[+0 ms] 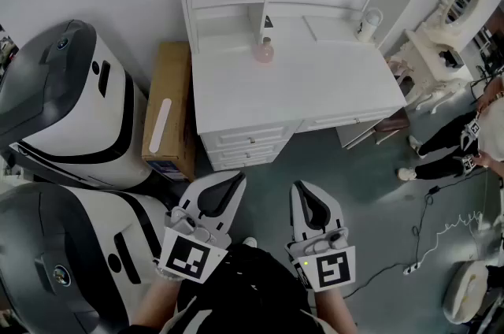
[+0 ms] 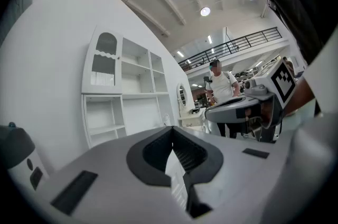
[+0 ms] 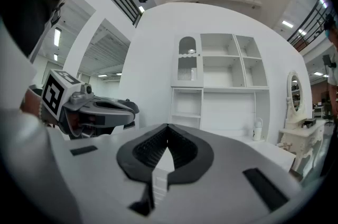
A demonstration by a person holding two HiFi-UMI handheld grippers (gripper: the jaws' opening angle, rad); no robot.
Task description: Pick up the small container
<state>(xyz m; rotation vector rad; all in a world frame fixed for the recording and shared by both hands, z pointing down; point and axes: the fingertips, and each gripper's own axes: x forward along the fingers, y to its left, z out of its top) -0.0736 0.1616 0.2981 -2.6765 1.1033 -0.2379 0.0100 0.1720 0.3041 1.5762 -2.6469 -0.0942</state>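
A small pink container (image 1: 264, 51) stands at the back of the white desk (image 1: 299, 92), below the hutch shelves. A white bottle (image 1: 368, 24) stands further right on the desk and also shows in the right gripper view as the white bottle (image 3: 257, 129). Both grippers hang close to the person's body, over the floor in front of the desk and well short of the container. My left gripper (image 1: 235, 178) (image 2: 172, 128) is shut with nothing in it. My right gripper (image 1: 302, 187) (image 3: 168, 126) is also shut and empty, side by side with the left.
A cardboard box (image 1: 169, 108) leans against the desk's left side. Two large white-and-black machines (image 1: 71, 104) (image 1: 63, 246) fill the left. A white vanity with an oval mirror (image 1: 445, 41) stands at the right, with a person's legs (image 1: 445, 147) and a floor cable (image 1: 413, 265) nearby.
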